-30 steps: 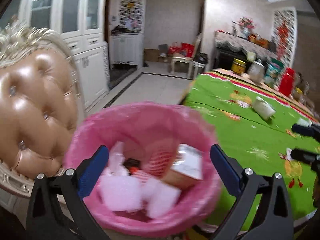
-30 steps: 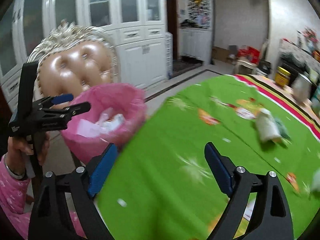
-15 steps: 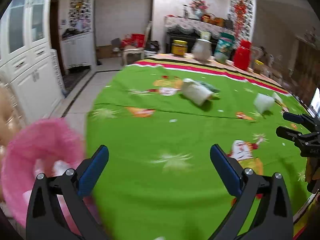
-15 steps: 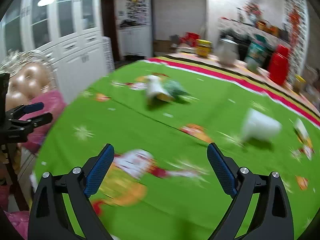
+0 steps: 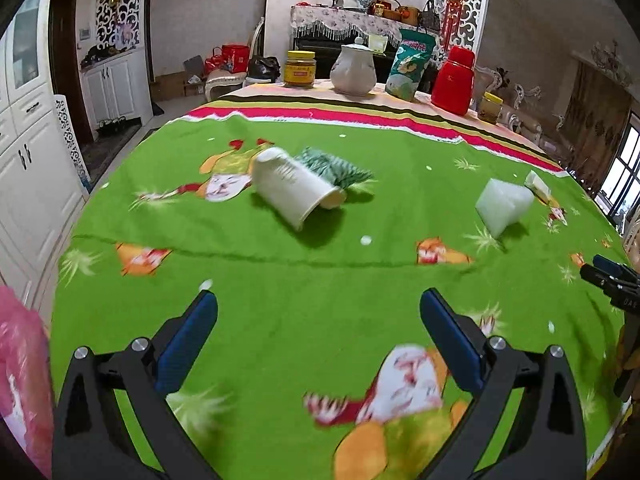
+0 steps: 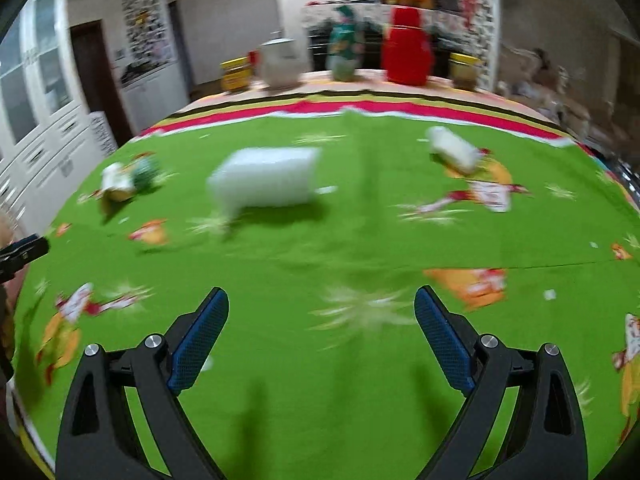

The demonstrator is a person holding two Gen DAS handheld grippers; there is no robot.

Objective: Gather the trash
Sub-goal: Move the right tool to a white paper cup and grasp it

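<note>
On the green tablecloth lie a tipped white paper cup with a green wrapper behind it, and a white foam block to the right. My left gripper hangs open over the cloth, well short of the cup. In the right wrist view the foam block lies ahead and left of my open right gripper, with nothing between its fingers. A small white packet lies far right; the cup is far left. A pink trash bag shows at the left edge.
At the table's far side stand a yellow-lidded jar, a white teapot, a green snack bag, a red thermos and a small jar. White cabinets line the left wall.
Both grippers swung right, away from the pink trash bag and chair, out over the green table. The cup and foam block came into view ahead; both grippers stayed open.
</note>
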